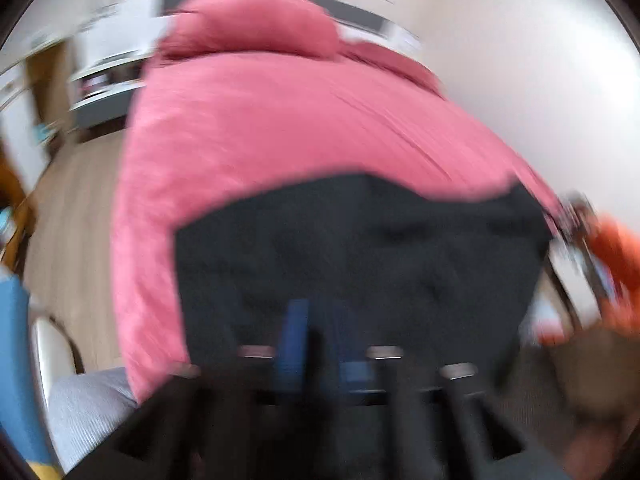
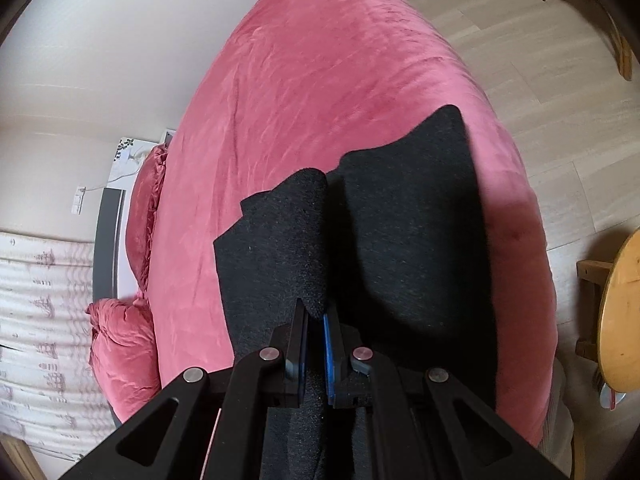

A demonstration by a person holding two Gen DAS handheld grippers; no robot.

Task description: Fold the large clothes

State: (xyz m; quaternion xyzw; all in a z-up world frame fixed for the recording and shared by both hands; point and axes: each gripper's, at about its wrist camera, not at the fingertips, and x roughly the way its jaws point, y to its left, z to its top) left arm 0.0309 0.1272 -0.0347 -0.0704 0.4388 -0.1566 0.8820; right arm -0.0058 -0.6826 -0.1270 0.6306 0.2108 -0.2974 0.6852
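Evidently the right gripper was clamped on a raised fold of the black garment, lifting it off the pink bed; the left gripper, low in its blurred frame, stood apart, holding nothing.

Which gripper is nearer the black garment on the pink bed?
Right. The right gripper is clamped on a fold of the black garment; the left gripper hovers just above it, jaws apart.
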